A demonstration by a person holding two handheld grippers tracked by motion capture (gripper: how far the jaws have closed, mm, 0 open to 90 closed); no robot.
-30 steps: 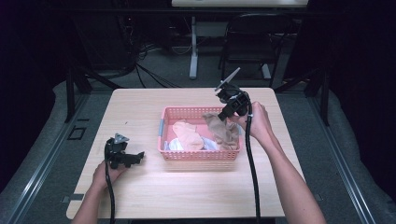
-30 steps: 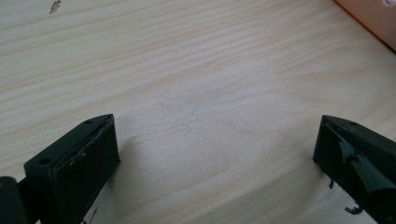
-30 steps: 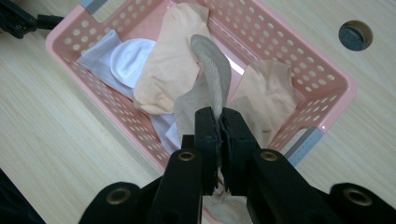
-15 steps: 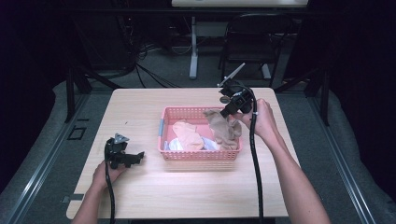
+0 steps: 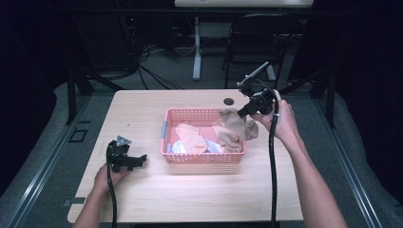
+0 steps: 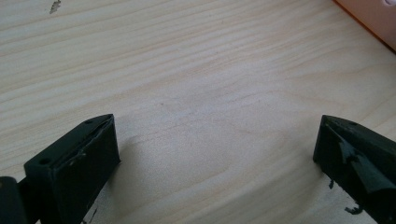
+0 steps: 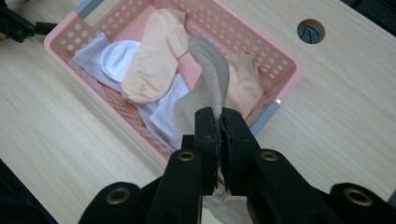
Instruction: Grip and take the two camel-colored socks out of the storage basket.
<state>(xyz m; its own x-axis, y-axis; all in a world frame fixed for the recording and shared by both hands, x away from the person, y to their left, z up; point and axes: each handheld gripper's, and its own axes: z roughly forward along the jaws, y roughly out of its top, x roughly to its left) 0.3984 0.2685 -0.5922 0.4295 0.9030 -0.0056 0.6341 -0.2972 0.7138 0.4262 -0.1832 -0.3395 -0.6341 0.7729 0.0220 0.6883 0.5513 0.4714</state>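
Right gripper [image 7: 217, 122]: jaws pressed together on a fold of a grey-brown sock [image 7: 211, 74], cloth pinched between the pads. In the high view the same gripper [image 5: 243, 112] sits over the far right corner of the pink basket [image 5: 190, 114], held in the person's right hand [image 5: 280, 124].

Sock: lifted, hanging from the jaws. In the high view it [image 5: 234, 128] drapes down from the grip toward the near side, over the right end of the basket; its lower part reaches the basket's right rim. Long axis roughly far-to-near, sagging. Which end is toe or cuff cannot be told.

Left gripper [image 6: 215, 154]: jaws spread wide, nothing between them, bare wooden table [image 6: 196, 70] beneath. In the high view it [image 5: 135, 160] rests on the table left of the basket, well apart from it, jaws pointing right.

Basket contents: peach sock [image 7: 156, 51], white socks [image 7: 116, 58], another peach piece at the right end.

No brands, labels or writing readable anywhere.
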